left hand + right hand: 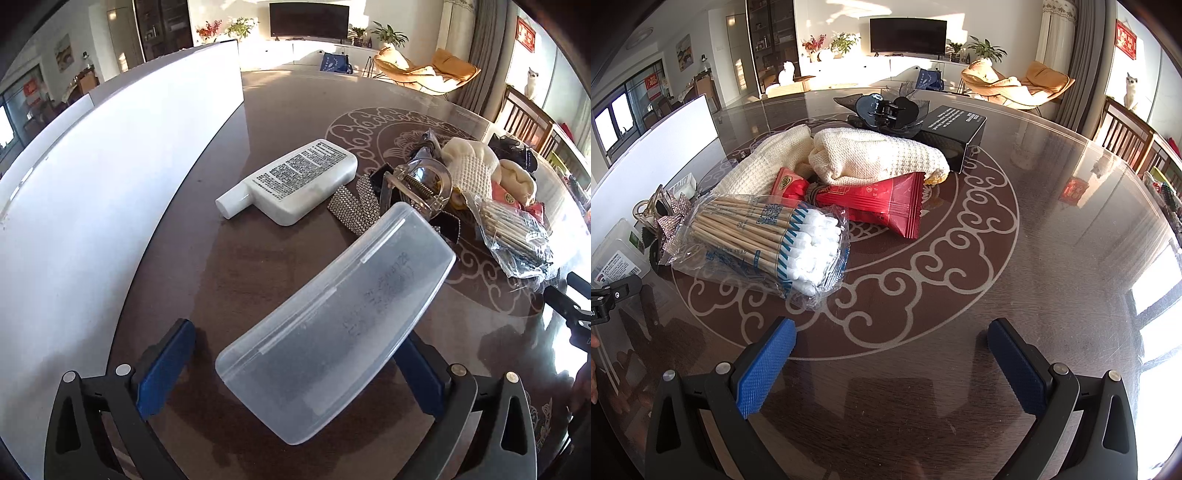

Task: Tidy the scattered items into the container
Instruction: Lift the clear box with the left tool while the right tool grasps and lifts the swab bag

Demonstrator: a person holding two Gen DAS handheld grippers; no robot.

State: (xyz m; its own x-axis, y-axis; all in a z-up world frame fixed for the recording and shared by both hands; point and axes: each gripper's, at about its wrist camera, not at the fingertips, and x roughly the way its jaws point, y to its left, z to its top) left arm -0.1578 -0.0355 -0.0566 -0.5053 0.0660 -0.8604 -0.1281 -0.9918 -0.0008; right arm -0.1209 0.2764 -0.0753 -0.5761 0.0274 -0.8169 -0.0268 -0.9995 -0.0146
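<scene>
Jaws of the left gripper are spread around an ungrasped clear plastic box, which could be knocked aside if closed off-centre; the right gripper is held open, empty.

Two low wrist views over one table

The table is seen from close above by the left view, facing the white container wall (at its left); the cotton swab packet, nearer in the right view, is shared.
</scene>
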